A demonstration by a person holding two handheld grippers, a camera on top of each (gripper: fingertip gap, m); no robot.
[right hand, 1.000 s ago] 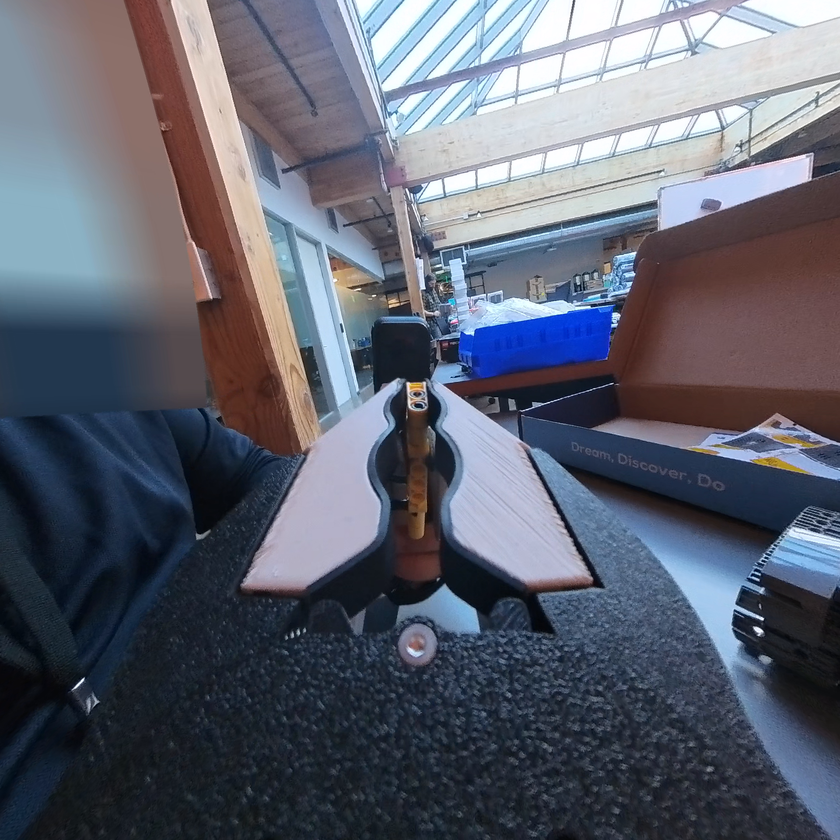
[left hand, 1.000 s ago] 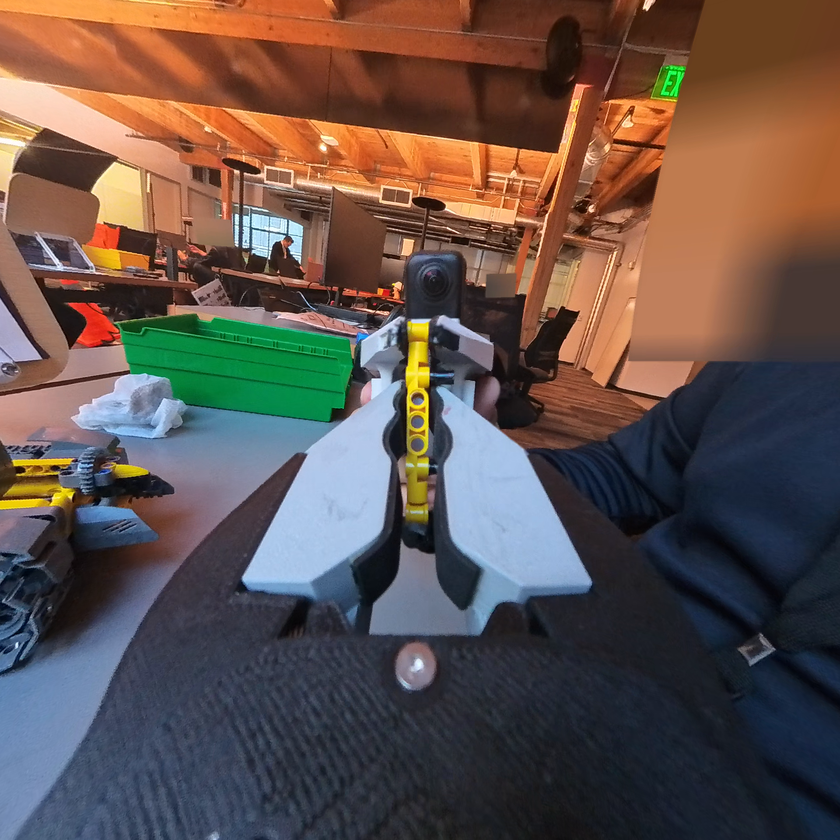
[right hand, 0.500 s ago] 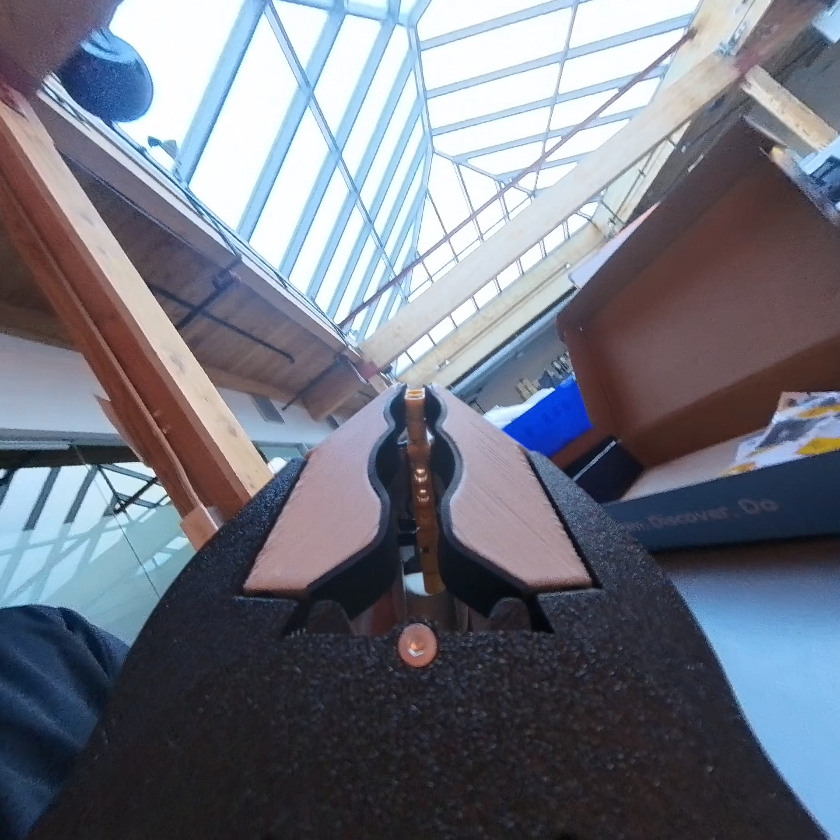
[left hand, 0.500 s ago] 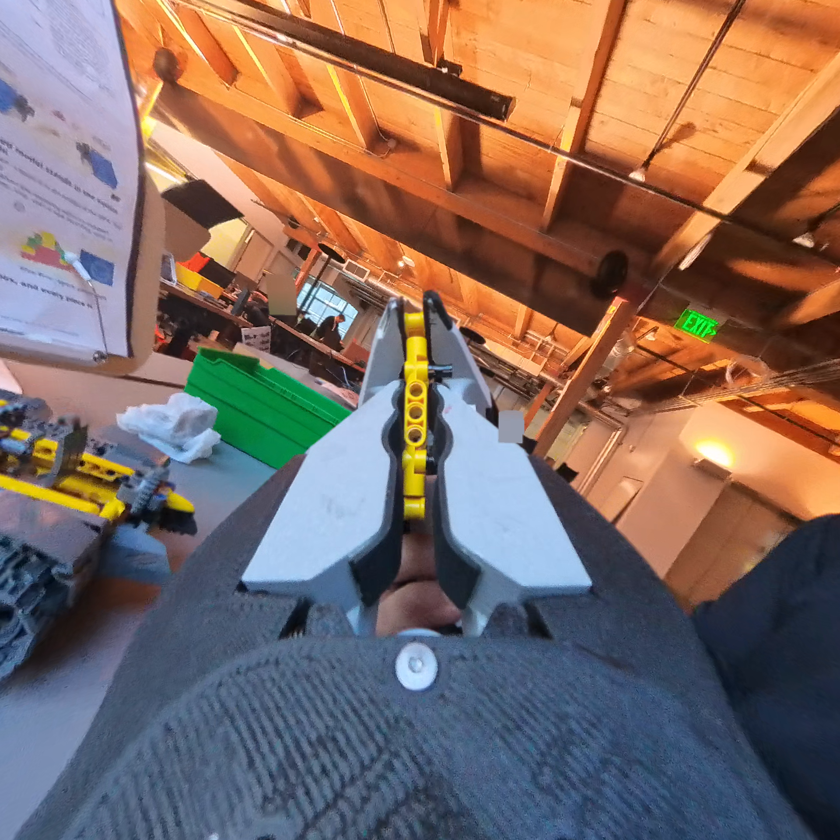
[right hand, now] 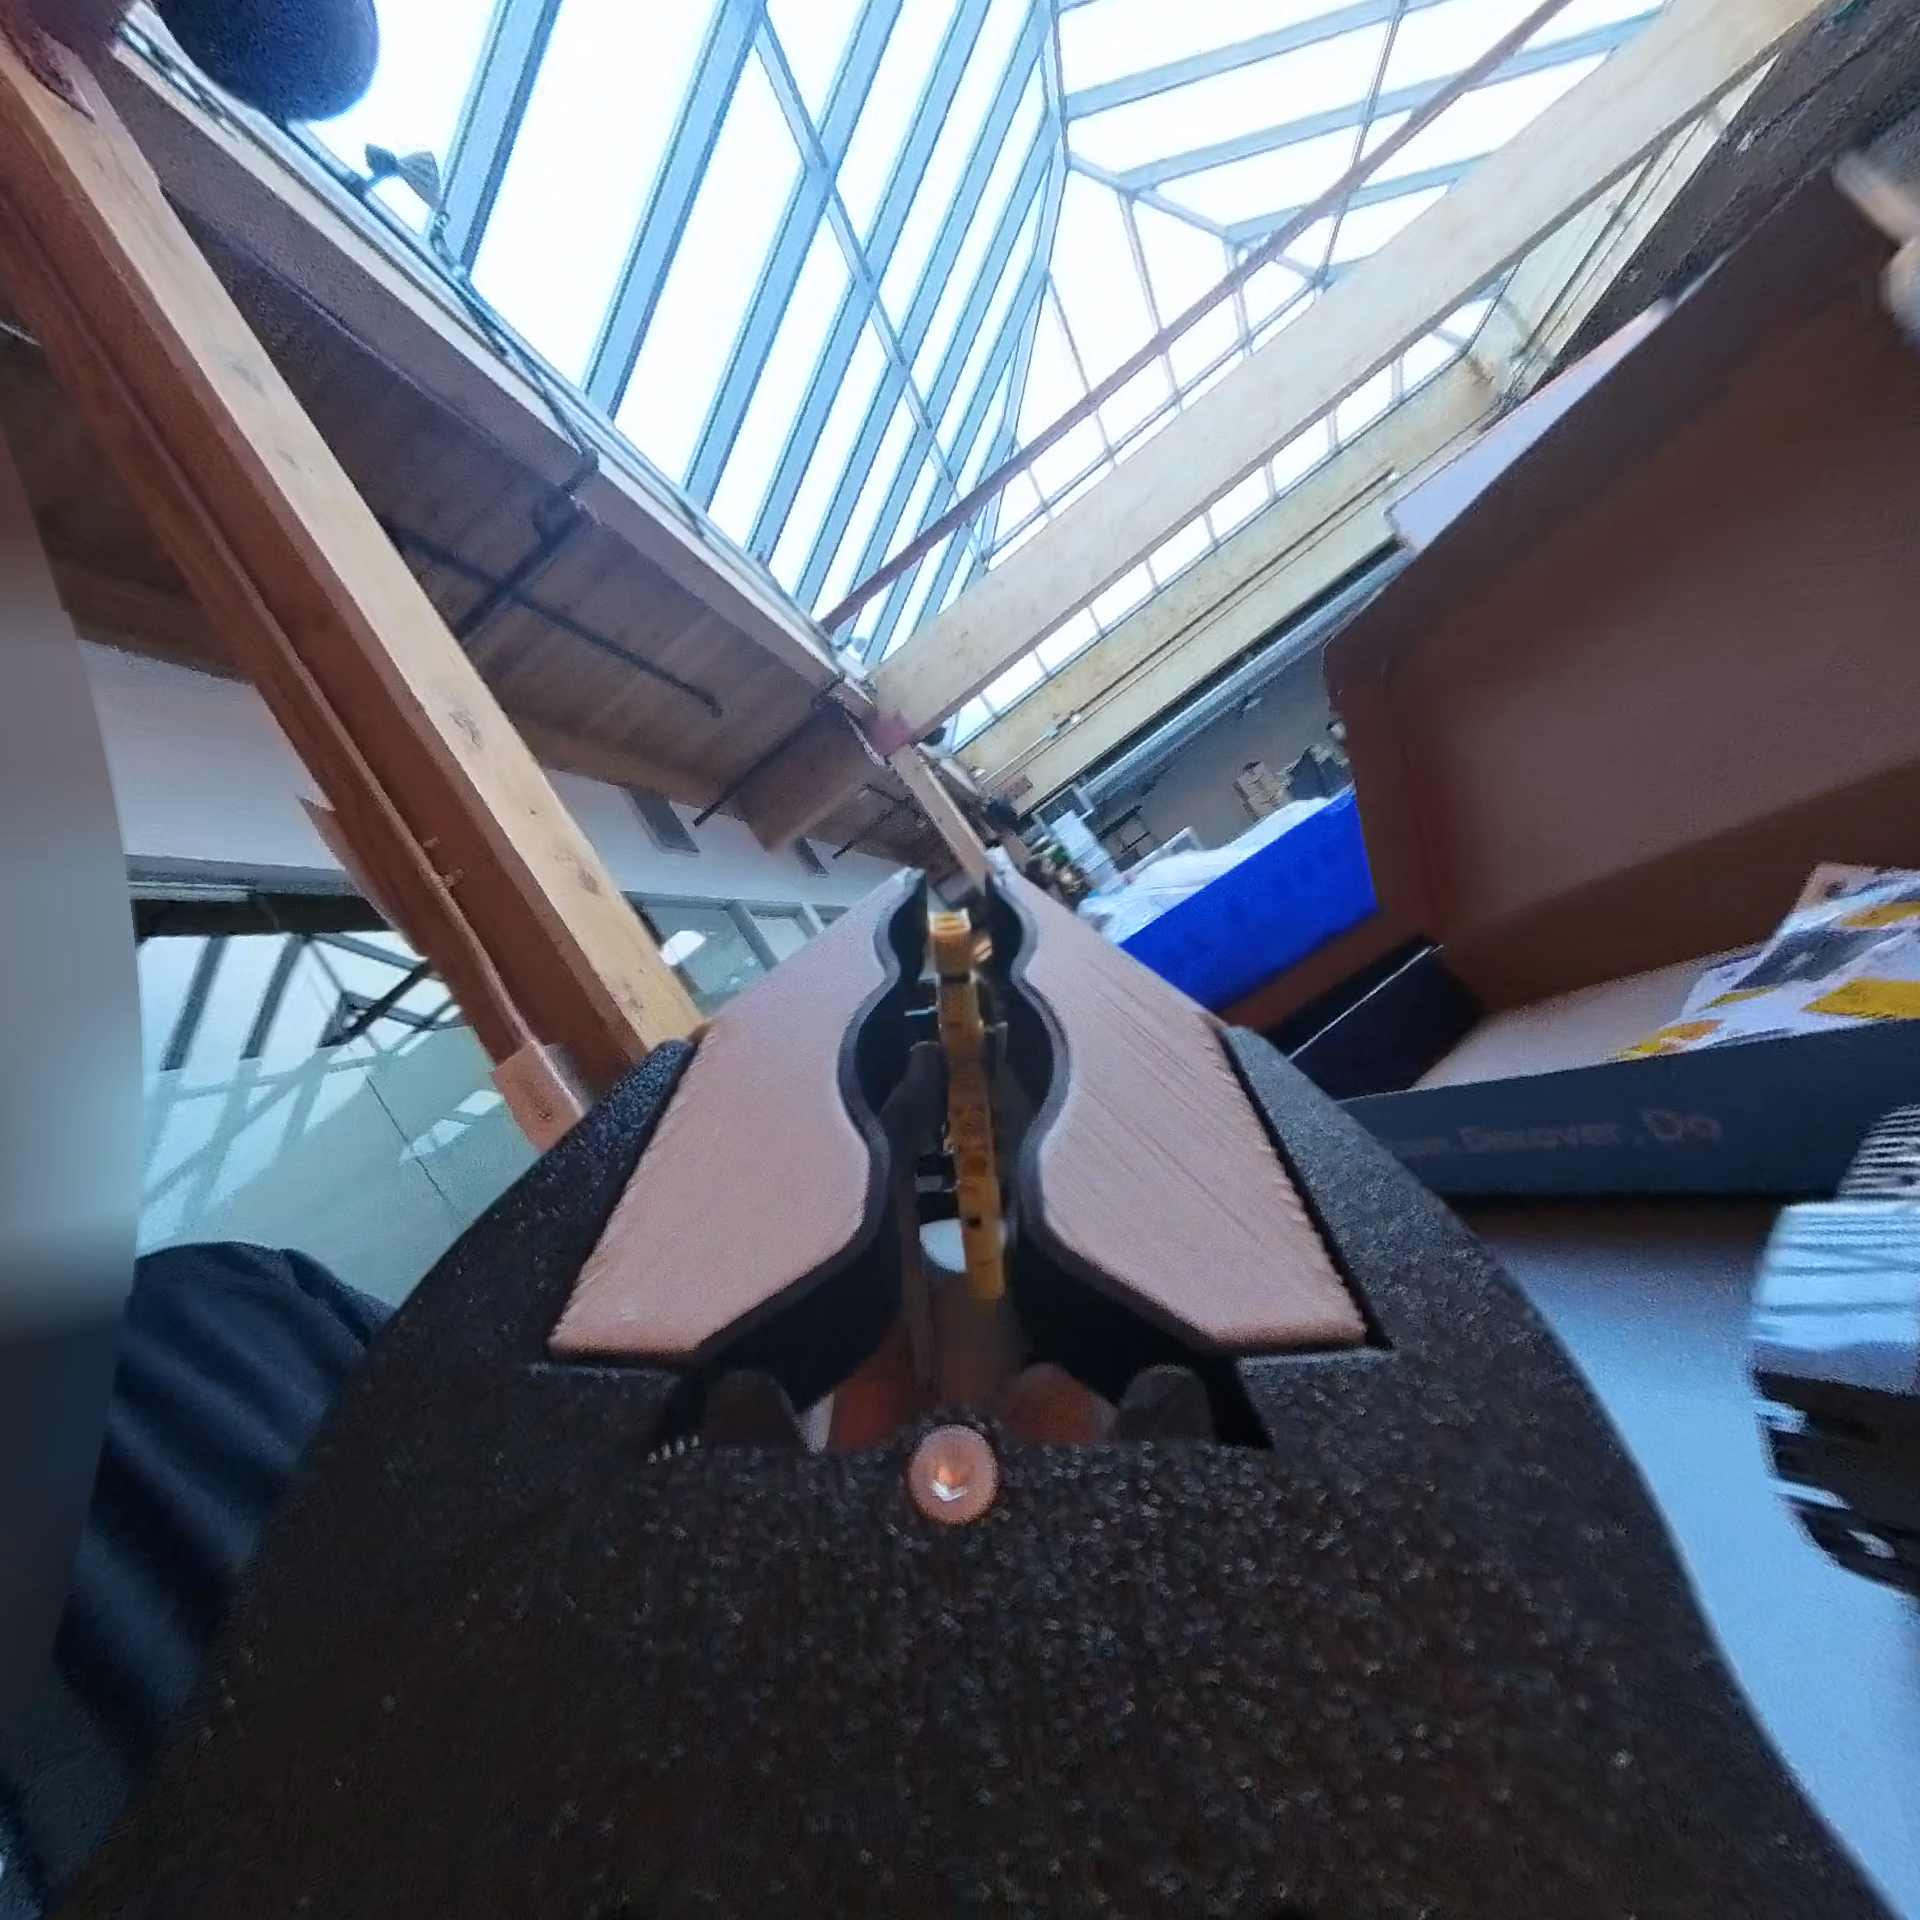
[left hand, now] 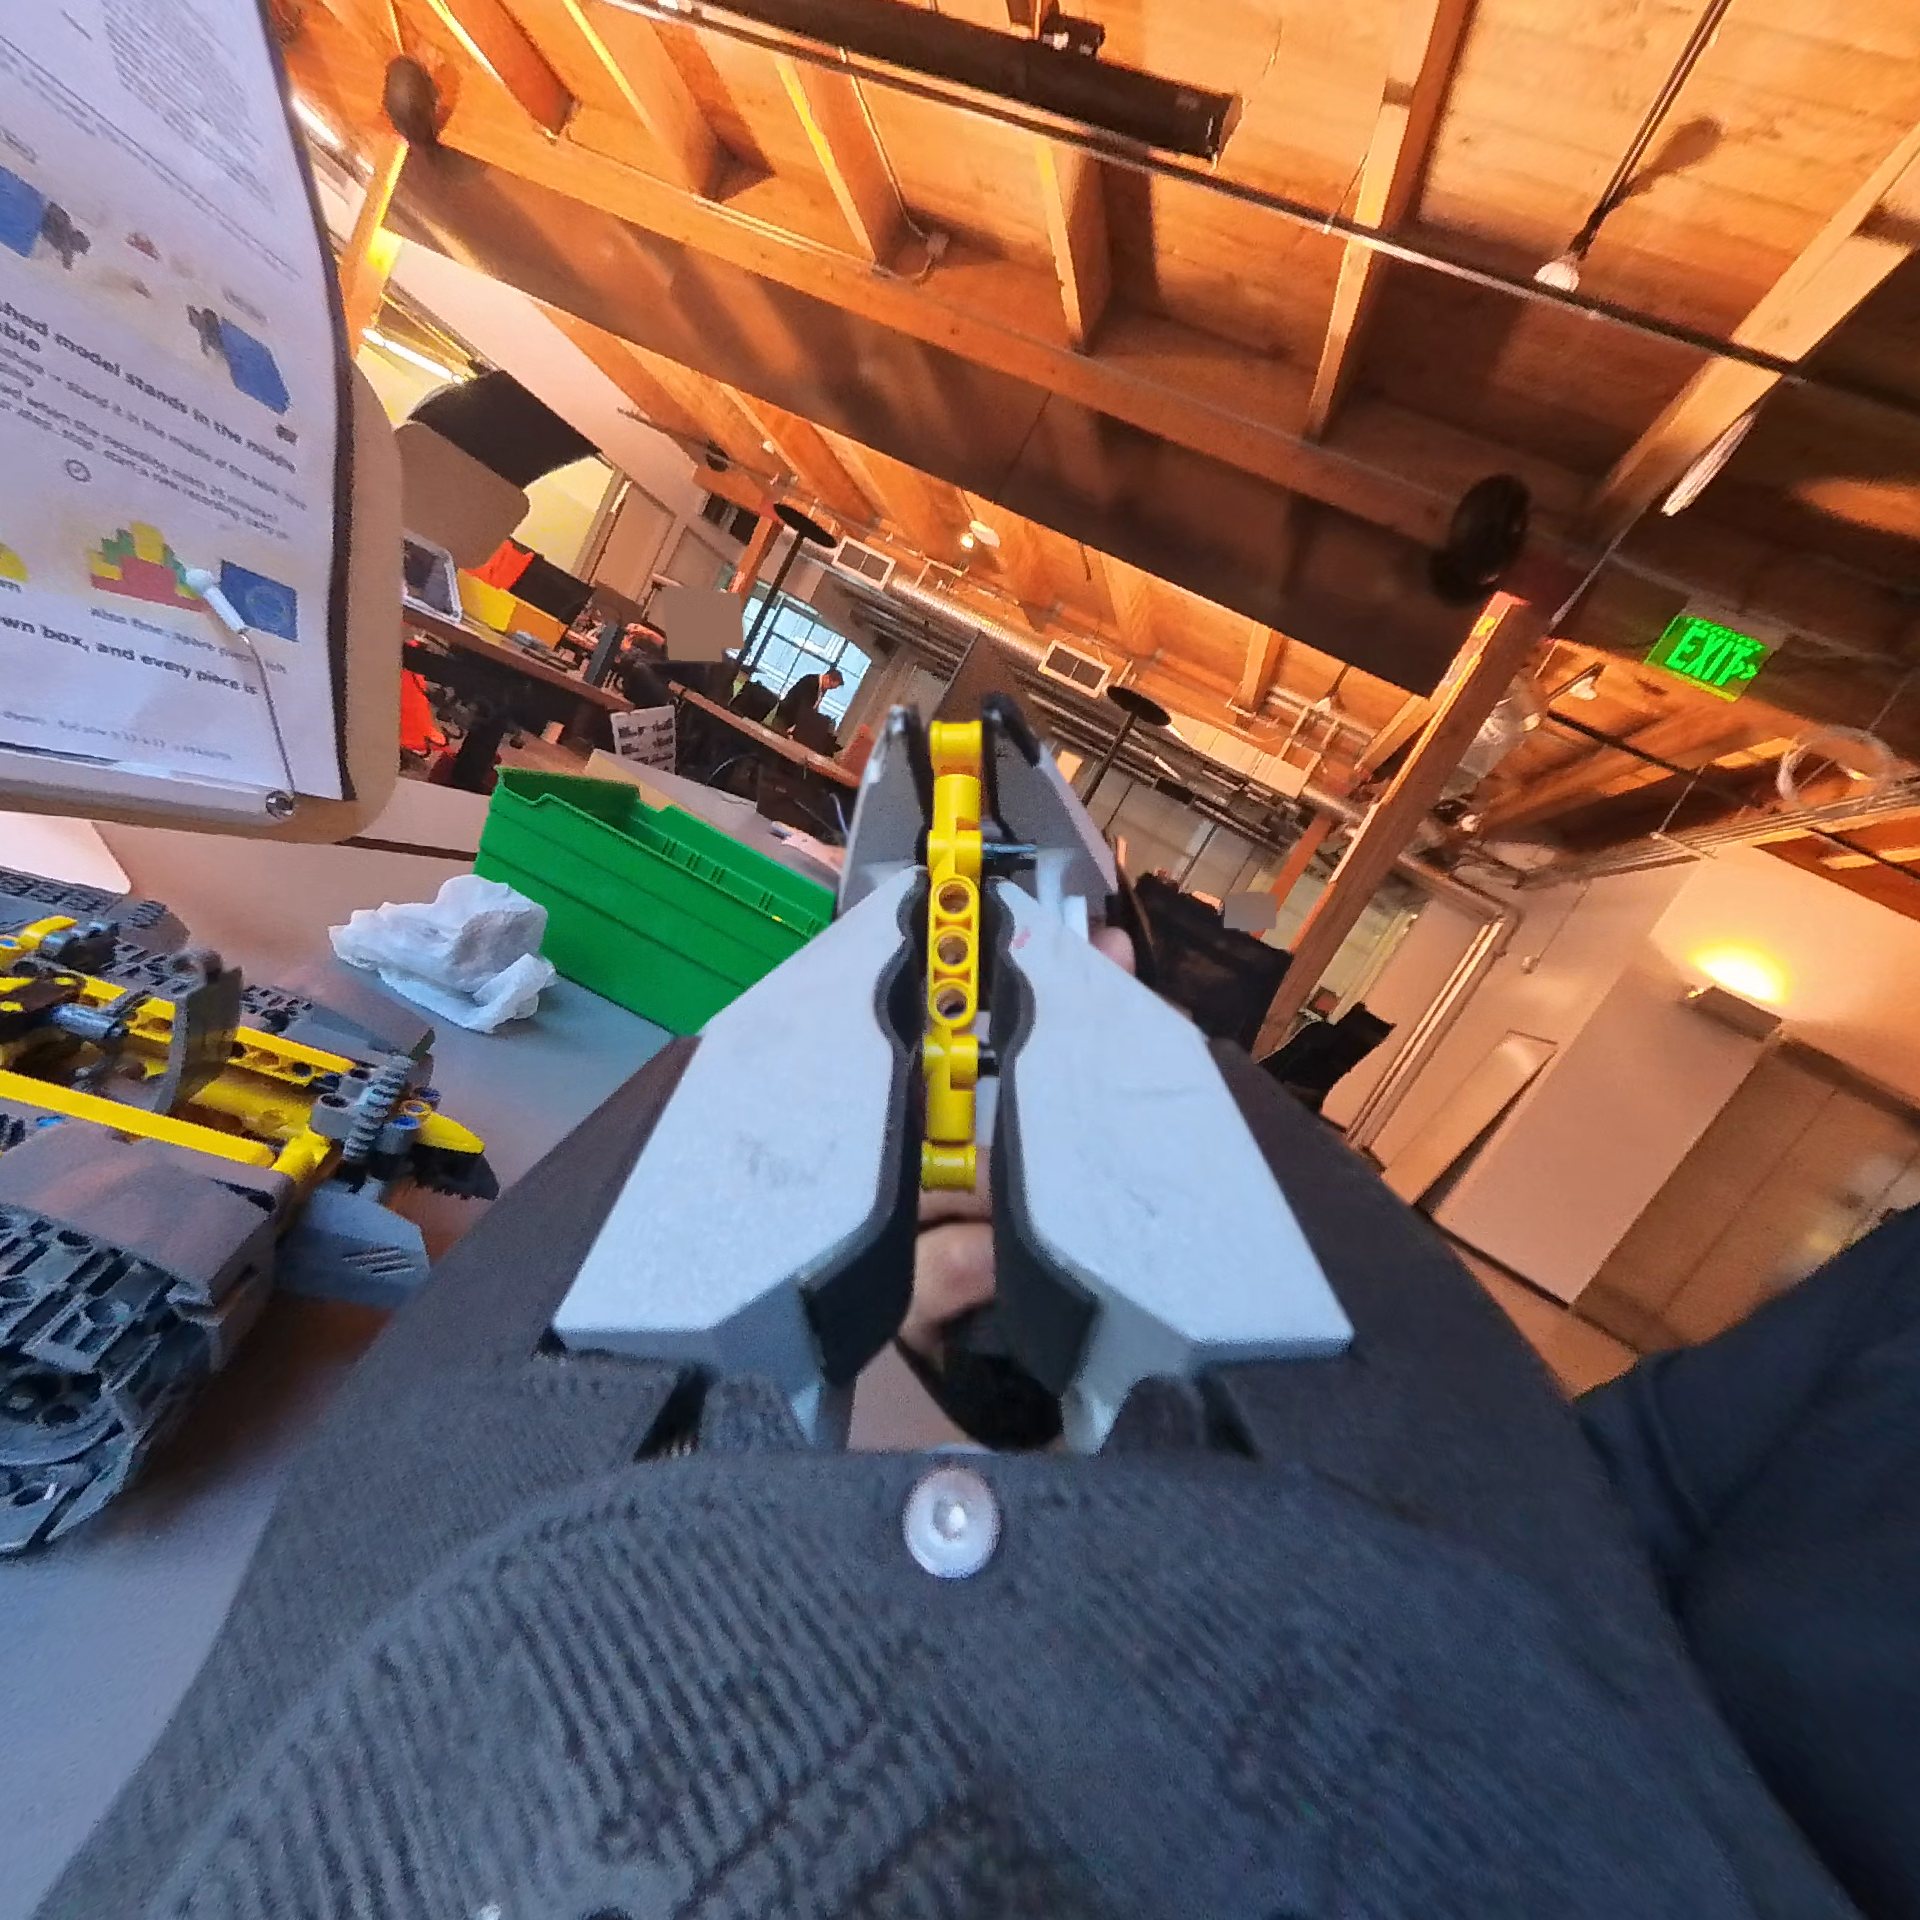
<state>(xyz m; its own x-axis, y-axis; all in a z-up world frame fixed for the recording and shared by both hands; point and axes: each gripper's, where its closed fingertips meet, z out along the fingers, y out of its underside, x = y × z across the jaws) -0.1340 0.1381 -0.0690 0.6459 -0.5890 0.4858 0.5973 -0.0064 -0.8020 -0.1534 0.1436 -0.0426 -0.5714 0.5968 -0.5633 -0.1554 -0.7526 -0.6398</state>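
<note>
Both claws pinch one yellow beam (left hand: 954, 956), tilted toward the ceiling: left gripper (left hand: 954, 904) and right gripper (right hand: 961, 935) each clamped narrow on it. A part-built brick model (left hand: 197, 1132) sits at nine o'clock, green bin (left hand: 634, 904) at eleven.

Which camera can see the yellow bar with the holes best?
The left wrist view. There the yellow beam faces the camera, sharp and bright, with its round holes showing, pinched between the left gripper. In the right wrist view the yellow beam shows only edge-on, dim and thin, inside the right gripper.
</note>
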